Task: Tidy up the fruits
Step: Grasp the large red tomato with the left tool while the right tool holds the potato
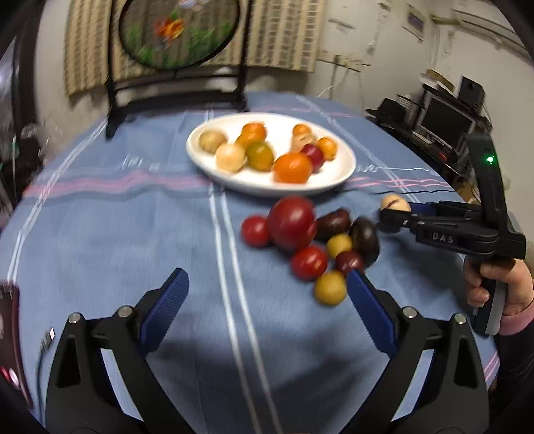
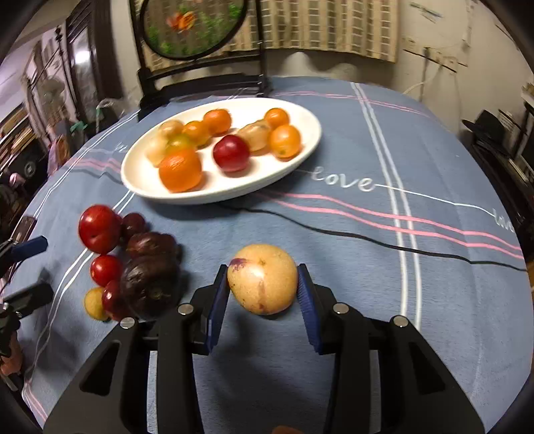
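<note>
A white oval plate point(image 1: 233, 177) point(image 2: 300, 117) on the blue cloth holds several orange, yellow and red fruits. In front of it lies a pile of loose fruits: a big red one point(image 1: 292, 222) point(image 2: 99, 228), dark purple ones point(image 1: 365, 238) point(image 2: 150, 287), small red and yellow ones. My right gripper point(image 2: 263, 269) point(image 1: 387, 213) is shut on a pale yellow fruit with purple streaks point(image 2: 263, 280) point(image 1: 395, 203), one pad against each side, right of the pile. My left gripper point(image 1: 267, 275) point(image 2: 33, 270) stands open near the pile's front, nothing between its fingers; a yellow fruit point(image 1: 330, 287) lies beside its right finger.
A thin black cable point(image 2: 333, 230) runs across the cloth in front of the plate. A round painted screen on a dark stand point(image 1: 177, 30) stands behind the plate. A person's hand point(image 1: 490, 283) grips the right gripper's handle. Shelves with a monitor point(image 1: 444, 120) stand at the right.
</note>
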Action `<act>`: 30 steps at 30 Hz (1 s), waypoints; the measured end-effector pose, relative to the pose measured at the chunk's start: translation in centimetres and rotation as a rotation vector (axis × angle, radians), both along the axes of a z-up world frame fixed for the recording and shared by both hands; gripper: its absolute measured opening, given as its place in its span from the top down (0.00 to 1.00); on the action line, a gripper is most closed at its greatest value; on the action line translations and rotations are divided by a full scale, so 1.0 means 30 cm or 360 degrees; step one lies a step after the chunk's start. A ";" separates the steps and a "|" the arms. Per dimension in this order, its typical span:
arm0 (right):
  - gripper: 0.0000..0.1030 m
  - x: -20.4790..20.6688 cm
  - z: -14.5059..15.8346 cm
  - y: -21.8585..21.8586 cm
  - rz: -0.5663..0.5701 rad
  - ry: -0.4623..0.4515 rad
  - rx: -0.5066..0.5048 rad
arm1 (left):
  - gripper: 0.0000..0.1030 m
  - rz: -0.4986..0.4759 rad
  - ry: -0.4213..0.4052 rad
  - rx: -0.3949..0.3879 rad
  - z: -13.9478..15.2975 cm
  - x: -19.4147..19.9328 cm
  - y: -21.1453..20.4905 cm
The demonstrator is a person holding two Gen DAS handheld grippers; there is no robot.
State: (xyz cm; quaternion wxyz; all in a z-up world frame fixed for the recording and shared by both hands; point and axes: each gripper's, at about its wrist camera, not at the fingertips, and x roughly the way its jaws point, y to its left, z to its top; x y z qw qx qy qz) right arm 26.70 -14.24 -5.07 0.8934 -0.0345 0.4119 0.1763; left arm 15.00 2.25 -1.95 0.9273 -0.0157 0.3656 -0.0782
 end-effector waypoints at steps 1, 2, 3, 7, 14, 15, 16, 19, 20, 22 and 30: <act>0.61 0.000 0.005 -0.008 -0.0017 -0.0006 0.0005 | 0.06 -0.0037 -0.0026 0.0045 0.014 0.011 -0.022; 0.61 0.000 0.011 -0.018 -0.0036 -0.0016 0.0011 | 0.06 -0.0058 -0.0049 0.0090 0.024 0.019 -0.041; 0.61 -0.001 0.016 -0.026 -0.0044 -0.0024 0.0019 | 0.06 -0.0069 -0.0071 0.0137 0.031 0.030 -0.059; 0.61 -0.008 0.027 -0.033 -0.0043 -0.0040 0.0037 | 0.16 -0.0090 -0.0078 0.0184 0.034 0.098 -0.101; 0.61 -0.028 0.050 -0.027 -0.0012 -0.0071 0.0062 | 0.27 -0.0067 -0.0040 0.0220 -0.004 0.159 -0.101; 0.61 -0.031 0.053 -0.025 -0.0005 -0.0076 0.0063 | 0.28 -0.0065 -0.0035 0.0223 -0.006 0.158 -0.100; 0.61 -0.035 0.056 -0.024 0.0000 -0.0080 0.0063 | 0.30 -0.0064 -0.0031 0.0226 -0.009 0.161 -0.099; 0.61 -0.040 0.058 -0.018 0.0009 -0.0089 0.0057 | 0.35 -0.0066 -0.0003 0.0214 -0.024 0.171 -0.095; 0.61 -0.041 0.057 -0.018 0.0009 -0.0089 0.0056 | 0.38 -0.0067 0.0005 0.0216 -0.027 0.173 -0.095; 0.61 -0.041 0.057 -0.017 0.0007 -0.0086 0.0056 | 0.43 -0.0074 0.0024 0.0212 -0.035 0.177 -0.093; 0.61 -0.042 0.056 -0.018 0.0003 -0.0083 0.0054 | 0.55 -0.0084 0.0058 0.0183 -0.052 0.178 -0.095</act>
